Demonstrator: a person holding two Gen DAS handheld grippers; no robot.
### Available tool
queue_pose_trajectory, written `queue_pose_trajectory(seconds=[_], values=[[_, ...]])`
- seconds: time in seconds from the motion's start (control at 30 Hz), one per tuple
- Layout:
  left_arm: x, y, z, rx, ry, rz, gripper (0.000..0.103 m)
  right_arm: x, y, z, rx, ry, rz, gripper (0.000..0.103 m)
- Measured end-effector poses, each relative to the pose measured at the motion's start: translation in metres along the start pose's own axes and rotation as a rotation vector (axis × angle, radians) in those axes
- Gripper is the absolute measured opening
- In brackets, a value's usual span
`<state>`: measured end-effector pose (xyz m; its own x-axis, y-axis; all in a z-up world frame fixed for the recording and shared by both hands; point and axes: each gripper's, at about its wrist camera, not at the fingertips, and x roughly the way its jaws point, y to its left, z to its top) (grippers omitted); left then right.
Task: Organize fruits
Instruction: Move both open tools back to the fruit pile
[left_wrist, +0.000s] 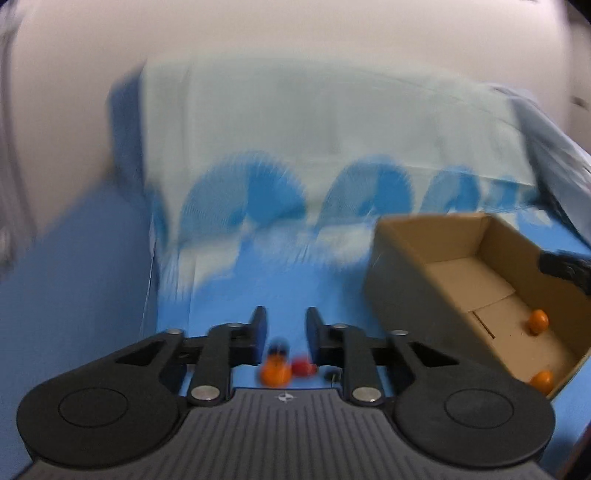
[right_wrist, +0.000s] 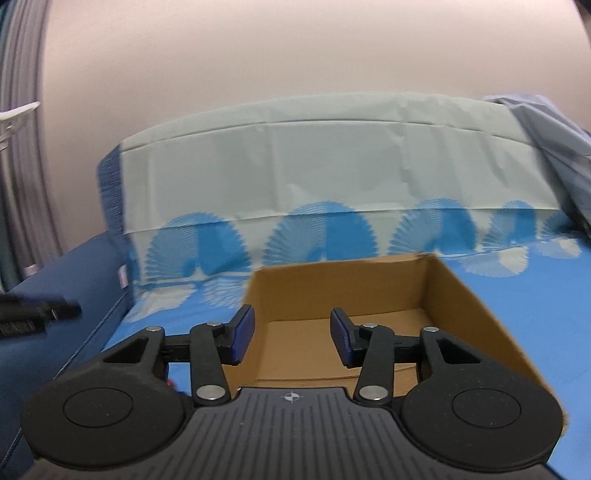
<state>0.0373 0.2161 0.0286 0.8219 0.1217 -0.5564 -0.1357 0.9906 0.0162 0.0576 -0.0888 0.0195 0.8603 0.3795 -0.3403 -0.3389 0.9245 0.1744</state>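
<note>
Blue cloth printed with pale fan shapes covers the surface, rising into a draped backdrop against a plain wall. Above it, the left gripper hovers with its jaws parted, holding nothing; just below its tips lie an orange fruit and a small red fruit, both blurred. To its right sits an open cardboard box holding two more orange fruits, one mid-floor and one in the near corner. The right gripper hangs spread wide over that box's opening, empty. No readable writing shows anywhere.
</note>
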Motion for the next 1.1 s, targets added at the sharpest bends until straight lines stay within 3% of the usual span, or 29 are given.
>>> queue_pose_trajectory(seconds=[0.07, 0.17, 0.3, 0.37, 0.47, 0.57, 0.63, 0.83, 1.1], values=[[-0.002, 0.020, 0.000, -0.096, 0.004, 0.038, 0.018, 0.002, 0.008, -0.001, -0.006, 0.005, 0.018, 0.045], [-0.007, 0.033, -0.001, -0.145, 0.018, 0.011, 0.018, 0.006, 0.019, -0.004, -0.010, 0.015, 0.041, 0.043], [-0.010, 0.017, 0.005, -0.032, 0.055, -0.033, 0.018, 0.011, 0.032, -0.007, -0.016, 0.039, 0.073, 0.043], [-0.020, 0.007, 0.004, 0.047, 0.023, -0.019, 0.018, 0.013, 0.040, -0.010, -0.035, 0.046, 0.099, 0.044], [-0.031, 0.001, -0.001, 0.024, -0.043, 0.044, 0.019, 0.013, 0.053, -0.013, -0.083, 0.046, 0.128, 0.044], [-0.029, 0.002, -0.009, -0.046, -0.062, 0.052, 0.019, 0.018, 0.064, -0.016, -0.115, 0.065, 0.154, 0.044], [-0.022, 0.002, -0.020, -0.036, -0.071, 0.069, 0.020, 0.022, 0.072, -0.019, -0.133, 0.080, 0.177, 0.044], [0.009, 0.019, -0.039, -0.069, -0.009, 0.106, 0.020, 0.025, 0.098, -0.028, -0.201, 0.099, 0.249, 0.044], [0.032, 0.037, -0.062, -0.160, 0.054, 0.039, 0.020, 0.048, 0.132, -0.043, -0.269, 0.168, 0.263, 0.044]])
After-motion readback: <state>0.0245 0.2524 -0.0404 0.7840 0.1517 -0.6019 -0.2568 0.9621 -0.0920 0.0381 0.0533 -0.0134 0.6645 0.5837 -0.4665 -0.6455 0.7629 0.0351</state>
